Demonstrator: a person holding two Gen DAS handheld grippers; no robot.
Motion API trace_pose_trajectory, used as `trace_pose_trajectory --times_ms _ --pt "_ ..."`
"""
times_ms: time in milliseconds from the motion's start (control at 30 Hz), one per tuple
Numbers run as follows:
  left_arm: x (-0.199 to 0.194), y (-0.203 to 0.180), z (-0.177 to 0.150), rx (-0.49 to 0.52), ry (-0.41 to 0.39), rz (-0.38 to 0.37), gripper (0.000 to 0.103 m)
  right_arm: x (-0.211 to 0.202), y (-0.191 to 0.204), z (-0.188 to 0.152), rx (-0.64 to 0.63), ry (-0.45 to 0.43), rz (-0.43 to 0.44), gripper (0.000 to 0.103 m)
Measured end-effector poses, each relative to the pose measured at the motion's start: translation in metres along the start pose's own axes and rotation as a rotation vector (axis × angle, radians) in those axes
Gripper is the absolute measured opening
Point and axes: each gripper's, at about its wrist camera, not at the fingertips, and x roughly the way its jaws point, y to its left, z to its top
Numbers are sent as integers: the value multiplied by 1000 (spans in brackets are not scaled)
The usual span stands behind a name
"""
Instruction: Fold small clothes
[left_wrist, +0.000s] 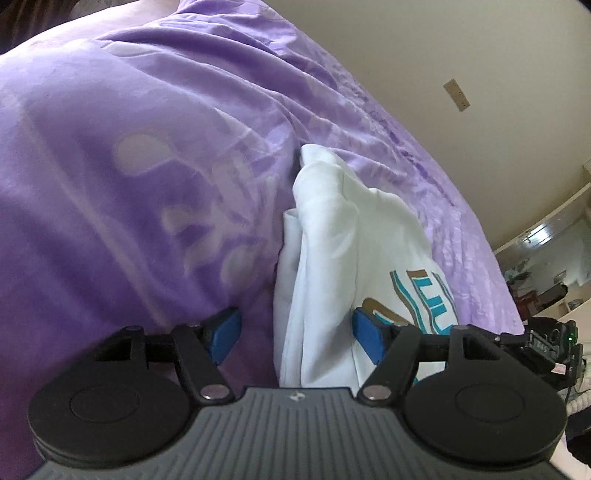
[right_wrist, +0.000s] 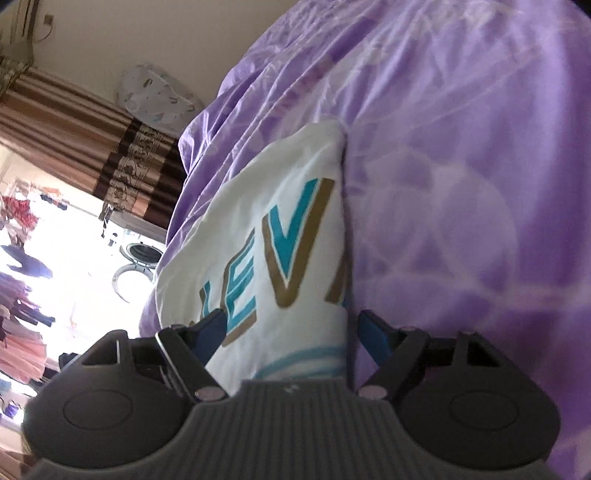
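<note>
A white T-shirt (left_wrist: 325, 240) lies folded into a narrow bundle on a purple bedspread (left_wrist: 129, 166), and every position below is given relative to that shirt. It carries teal and brown-gold lettering (right_wrist: 288, 243) on its upper face; the right wrist view shows the letters "EV" plainly, with a pale blue curved line below them.

The left gripper (left_wrist: 297, 334) sits low over the near end of the shirt. Its jaws stand spread wide. One blue pad (left_wrist: 225, 332) is off the shirt's long folded edge, over the bedspread and apart from the cloth; the other pad (left_wrist: 369, 336) lies on or just above the printed face, and contact cannot be confirmed. The shirt's layered edge runs between the two pads, but neither presses it.

The right gripper (right_wrist: 291, 334) is at the shirt's other long side, also at its near end, jaws likewise spread wide. One dark blue pad (right_wrist: 210, 332) overlaps the printed face beside the lettering; the other pad (right_wrist: 373, 336) is just past the shirt's straight folded edge, over the bedspread. No cloth is pinched.

Beyond the shirt on the lettered side, past the bed's edge, hang striped brown curtains (right_wrist: 122, 158), with a round-doored washing machine (right_wrist: 142, 254) and hanging garments (right_wrist: 22, 240) in bright light. On the wall beyond the shirt's far end, a small beige wall plate (left_wrist: 457, 95) is visible.
</note>
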Motion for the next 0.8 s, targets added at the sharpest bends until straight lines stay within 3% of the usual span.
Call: trace_pose_trajectory --times_ms 233,400,700,800 --pt "13 -1 6 -3 -19 -56 75 31 13 9 -48 2 -19 72" --pt "22 -1 9 -12 -17 -69 65 46 14 14 -65 -7 -23 66" --pt "22 -10 27 -60 -19 -77 24 43 9 23 -43 -66 -9 30" --pt "15 -29 27 -10 -31 -32 21 34 18 21 -86 -77 -14 25"
